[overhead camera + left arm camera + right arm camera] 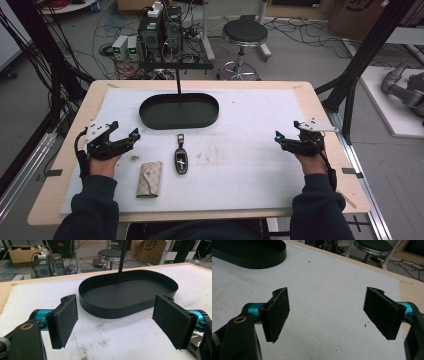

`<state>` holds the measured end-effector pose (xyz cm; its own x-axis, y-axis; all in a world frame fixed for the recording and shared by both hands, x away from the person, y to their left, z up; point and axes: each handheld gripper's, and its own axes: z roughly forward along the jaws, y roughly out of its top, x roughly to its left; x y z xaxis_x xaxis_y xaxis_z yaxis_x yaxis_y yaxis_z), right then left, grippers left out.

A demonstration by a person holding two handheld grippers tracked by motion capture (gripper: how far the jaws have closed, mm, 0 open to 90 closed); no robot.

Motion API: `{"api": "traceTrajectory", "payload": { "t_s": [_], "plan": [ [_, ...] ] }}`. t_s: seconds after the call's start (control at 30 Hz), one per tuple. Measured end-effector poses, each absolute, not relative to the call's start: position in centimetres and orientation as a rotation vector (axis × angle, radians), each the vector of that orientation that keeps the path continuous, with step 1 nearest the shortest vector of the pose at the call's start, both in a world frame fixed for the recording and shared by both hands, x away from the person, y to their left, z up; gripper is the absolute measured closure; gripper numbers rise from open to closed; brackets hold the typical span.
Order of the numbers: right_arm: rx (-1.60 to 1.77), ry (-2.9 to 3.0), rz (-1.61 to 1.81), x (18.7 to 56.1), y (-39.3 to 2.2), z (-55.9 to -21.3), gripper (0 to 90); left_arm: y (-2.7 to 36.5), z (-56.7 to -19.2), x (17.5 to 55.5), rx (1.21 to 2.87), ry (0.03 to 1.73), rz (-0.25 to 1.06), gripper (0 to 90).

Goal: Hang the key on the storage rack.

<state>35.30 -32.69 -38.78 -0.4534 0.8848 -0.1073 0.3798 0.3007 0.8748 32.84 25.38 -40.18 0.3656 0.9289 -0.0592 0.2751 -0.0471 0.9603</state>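
With both the left claw [131,136] and right claw [278,138] held apart and empty, the rigid, probably slippery car key [181,159] near the table's front edge is best gripped across its narrow sides.

Grey floor [300,55] strewn with cables, black round stool [244,32] beyond the table, electronic boxes [160,30] beside it, cardboard boxes [21,253], black frame posts [370,50].

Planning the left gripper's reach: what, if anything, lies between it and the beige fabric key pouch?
Nothing visible. The open left gripper hovers up-left of the beige fabric key pouch, with bare white mat between.
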Motion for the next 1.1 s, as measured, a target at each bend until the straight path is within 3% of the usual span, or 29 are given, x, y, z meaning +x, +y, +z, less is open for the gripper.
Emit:
{"api": "traceTrajectory", "payload": {
  "t_s": [0.53,0.77,1.1],
  "plan": [
    [1.128,1.959,1.125,34.9,-33.4,-38.7,21.5,23.1,-39.4,33.1,1.604,1.103,0.709,20.1],
    [1.116,1.975,1.081,34.5,-32.9,-38.9,21.6,20.0,-40.2,34.2,1.735,1.108,0.544,20.3],
    [1.118,1.969,1.083,34.3,-32.7,-38.9,21.7,15.6,-40.9,34.2,1.854,1.063,0.456,26.5]
  ]
}}
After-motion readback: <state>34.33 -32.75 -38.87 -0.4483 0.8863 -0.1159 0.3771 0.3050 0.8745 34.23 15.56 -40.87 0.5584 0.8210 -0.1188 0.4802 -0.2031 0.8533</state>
